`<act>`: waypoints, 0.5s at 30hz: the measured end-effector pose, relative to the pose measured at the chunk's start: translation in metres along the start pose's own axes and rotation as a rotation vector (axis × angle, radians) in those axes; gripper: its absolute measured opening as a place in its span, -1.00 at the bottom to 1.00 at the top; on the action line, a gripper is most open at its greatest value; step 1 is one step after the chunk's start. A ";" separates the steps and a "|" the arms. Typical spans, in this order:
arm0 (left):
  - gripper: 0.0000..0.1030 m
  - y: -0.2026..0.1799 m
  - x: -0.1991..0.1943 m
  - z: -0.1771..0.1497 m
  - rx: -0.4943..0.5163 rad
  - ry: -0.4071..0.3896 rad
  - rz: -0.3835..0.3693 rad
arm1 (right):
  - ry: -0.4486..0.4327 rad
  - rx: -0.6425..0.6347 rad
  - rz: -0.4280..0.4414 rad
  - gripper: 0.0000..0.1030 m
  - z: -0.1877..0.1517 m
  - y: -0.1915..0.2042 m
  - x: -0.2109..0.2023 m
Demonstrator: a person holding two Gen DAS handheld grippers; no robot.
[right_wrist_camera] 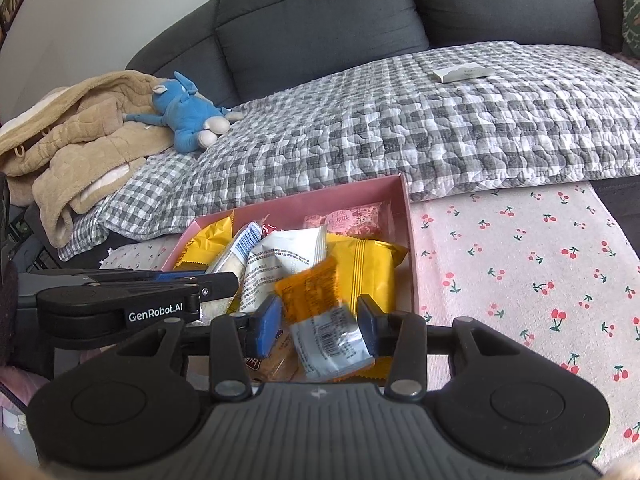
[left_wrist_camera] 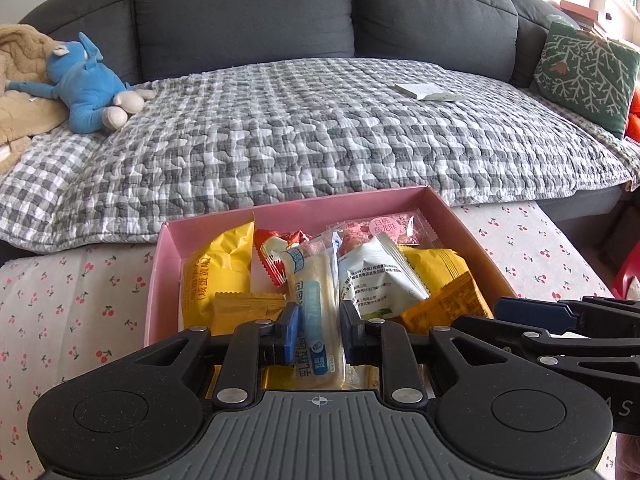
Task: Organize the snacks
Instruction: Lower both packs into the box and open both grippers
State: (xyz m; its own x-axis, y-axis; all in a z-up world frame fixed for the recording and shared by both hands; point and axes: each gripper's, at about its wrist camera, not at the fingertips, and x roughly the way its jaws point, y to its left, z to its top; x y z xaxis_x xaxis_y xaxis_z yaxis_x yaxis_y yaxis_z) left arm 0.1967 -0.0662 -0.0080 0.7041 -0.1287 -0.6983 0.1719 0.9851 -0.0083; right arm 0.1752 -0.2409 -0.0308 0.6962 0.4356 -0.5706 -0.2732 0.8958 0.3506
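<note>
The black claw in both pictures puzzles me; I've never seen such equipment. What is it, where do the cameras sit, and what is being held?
Each claw is a hand-held two-finger gripper; a person carries one in each hand. A wide-angle camera sits on each, looking forward along its fingers, so one picture is the left wrist's view and the other the right's. Both lean over a pink box of wrapped snacks on a cherry-print cloth, with a grey sofa and a blue plush toy behind. The left gripper pinches a long white-and-blue packet standing in the box. The right gripper is open; a blurred orange-and-white packet sits between its fingers, apparently not squeezed.
</note>
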 end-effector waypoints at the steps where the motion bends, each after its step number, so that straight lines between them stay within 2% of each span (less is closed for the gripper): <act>1: -0.50 0.000 -0.001 -0.001 0.005 -0.001 -0.003 | -0.004 0.002 0.004 0.12 0.001 0.000 -0.001; 5: -0.27 -0.002 -0.008 -0.002 0.017 -0.019 -0.012 | -0.015 0.015 0.012 0.17 0.003 -0.001 -0.006; 7: -0.05 -0.001 -0.012 -0.002 0.014 -0.027 -0.017 | -0.022 0.023 0.013 0.24 0.004 -0.002 -0.009; 15: 0.16 0.002 -0.028 -0.004 0.014 -0.045 -0.018 | -0.037 0.044 0.023 0.40 0.004 -0.003 -0.021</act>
State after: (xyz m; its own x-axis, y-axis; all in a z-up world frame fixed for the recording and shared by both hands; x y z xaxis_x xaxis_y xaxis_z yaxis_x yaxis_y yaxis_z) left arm 0.1745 -0.0600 0.0086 0.7308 -0.1521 -0.6654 0.1944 0.9809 -0.0107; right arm 0.1639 -0.2530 -0.0162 0.7142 0.4516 -0.5347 -0.2600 0.8805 0.3963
